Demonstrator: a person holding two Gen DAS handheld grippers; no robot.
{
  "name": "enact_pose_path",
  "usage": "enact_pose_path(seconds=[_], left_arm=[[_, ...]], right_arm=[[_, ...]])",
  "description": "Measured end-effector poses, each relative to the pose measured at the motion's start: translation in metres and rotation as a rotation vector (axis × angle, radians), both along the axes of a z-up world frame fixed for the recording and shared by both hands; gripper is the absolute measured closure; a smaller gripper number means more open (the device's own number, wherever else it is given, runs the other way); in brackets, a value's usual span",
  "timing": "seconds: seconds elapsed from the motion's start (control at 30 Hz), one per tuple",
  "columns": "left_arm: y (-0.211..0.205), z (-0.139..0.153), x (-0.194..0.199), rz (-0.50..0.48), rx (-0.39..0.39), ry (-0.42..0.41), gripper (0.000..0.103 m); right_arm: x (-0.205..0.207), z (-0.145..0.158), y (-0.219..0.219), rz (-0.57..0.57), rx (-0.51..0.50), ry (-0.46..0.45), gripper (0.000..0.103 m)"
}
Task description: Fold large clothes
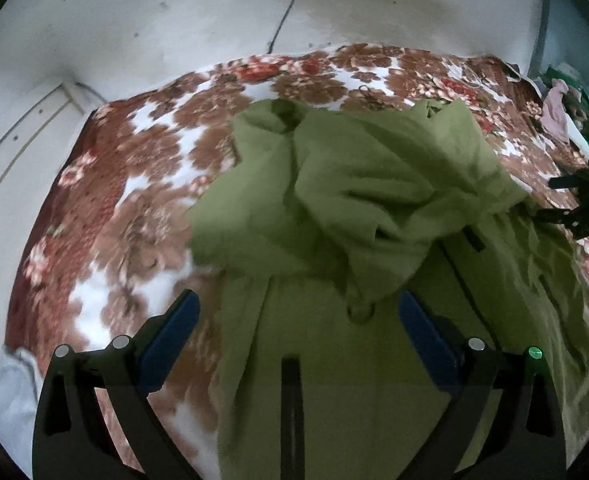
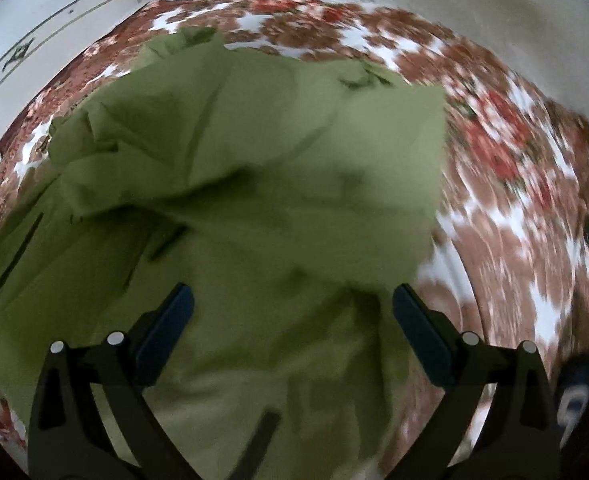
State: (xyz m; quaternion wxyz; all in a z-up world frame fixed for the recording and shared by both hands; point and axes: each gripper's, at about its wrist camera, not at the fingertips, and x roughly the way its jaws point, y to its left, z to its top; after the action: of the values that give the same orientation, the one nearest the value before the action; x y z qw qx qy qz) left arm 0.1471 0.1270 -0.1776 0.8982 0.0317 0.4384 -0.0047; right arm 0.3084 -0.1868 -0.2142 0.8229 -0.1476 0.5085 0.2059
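Garment (image 1: 334, 380), olive and thin, lies rumpled on the bed (image 1: 142, 208) right under both tools. The left gripper (image 1: 298, 312) and right gripper (image 2: 292, 300) hover with jaws wide, holding nothing. It looks light and limp; farther off, the bunched heap (image 1: 374, 184) offers a hem to pinch.

One green garment (image 1: 354, 200) — one floral bedspread (image 1: 142, 184) — two tongs (image 1: 298, 308).

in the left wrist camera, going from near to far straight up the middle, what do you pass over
Left gripper with its fingers spread → green garment, flat near the camera and bunched further out → floral bedspread → black cable hanging on the pale wall.
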Motion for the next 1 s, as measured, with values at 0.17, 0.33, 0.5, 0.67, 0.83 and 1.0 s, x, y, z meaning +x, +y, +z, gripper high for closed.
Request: enact_pose_path(seconds=[0.17,0.33,0.5,0.67,0.83,1.0], left_arm=[[0.018,-0.015,-0.051,0.047,-0.003,0.087,0.006],[0.040,-0.051,-0.110,0.087,-0.017,0.255,0.006],[0.051,-0.069,-0.157,0.093,-0.028,0.357,0.006],[0.057,-0.084,-0.184,0.129,-0.097,0.419,0.006],[0.065,-0.100,-0.193,0.179,-0.229,0.463,0.008],[0.067,-0.104,-0.193,0.161,-0.316,0.467,0.016]], right_arm=[[-0.041,-0.005,-0.050,-0.109,0.019,0.085,0.005],[-0.096,-0.018,-0.084,-0.139,-0.045,0.176,0.005],[-0.148,-0.026,-0.091,-0.107,-0.070,0.269,0.005],[-0.191,-0.031,-0.095,-0.125,0.006,0.381,0.005],[-0.228,-0.047,-0.106,-0.218,0.116,0.539,0.005],[-0.242,-0.054,-0.105,-0.230,0.125,0.565,0.005]])
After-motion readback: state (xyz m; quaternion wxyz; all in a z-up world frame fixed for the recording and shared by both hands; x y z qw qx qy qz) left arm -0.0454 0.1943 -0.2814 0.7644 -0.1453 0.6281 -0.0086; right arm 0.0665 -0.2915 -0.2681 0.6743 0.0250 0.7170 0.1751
